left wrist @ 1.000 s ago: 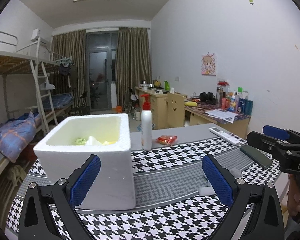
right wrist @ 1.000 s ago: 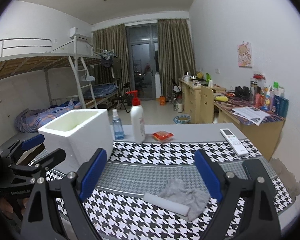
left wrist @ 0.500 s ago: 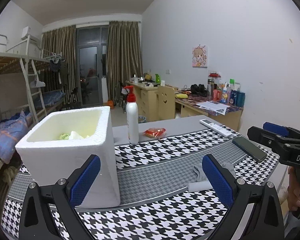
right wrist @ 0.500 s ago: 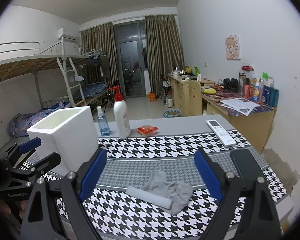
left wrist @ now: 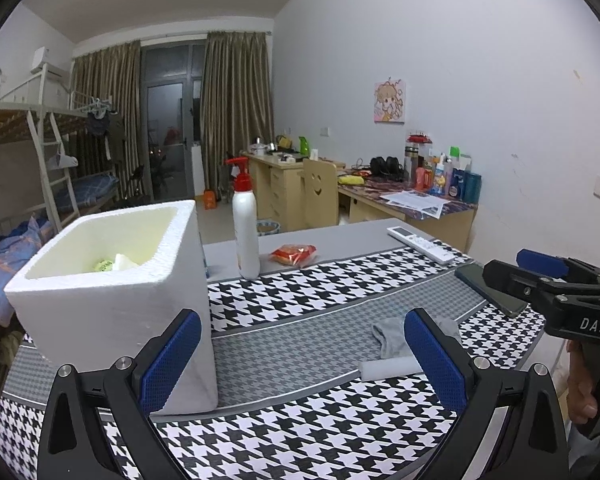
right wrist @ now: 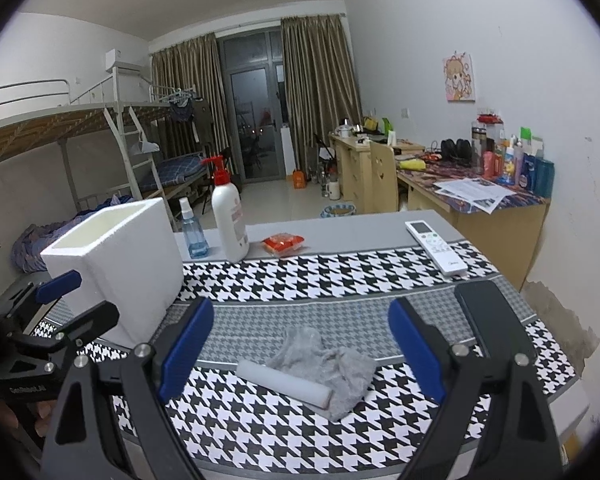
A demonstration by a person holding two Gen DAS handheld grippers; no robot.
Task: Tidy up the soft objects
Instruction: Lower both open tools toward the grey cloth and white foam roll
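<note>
Grey cloth [right wrist: 332, 364] under white roll [right wrist: 284, 382] on worktop [right wrist: 340, 276]: right gripper [right wrist: 300, 354] wide, empty, left gripper [left wrist: 300, 360] likewise; best pinched mid-bunch, then carried to foam box [right wrist: 116, 256].

A dormitory room: a bunk bed [right wrist: 80, 128] with a ladder, cluttered wooden desks [right wrist: 476, 196], and curtains [right wrist: 320, 80] at a balcony door.

On the table [right wrist: 340, 228]: box [right wrist: 116, 264] at ten o'clock, cloth [right wrist: 328, 360] under roll [right wrist: 284, 384] centre, phone [right wrist: 488, 320] at three, remote [right wrist: 436, 246] at one.
</note>
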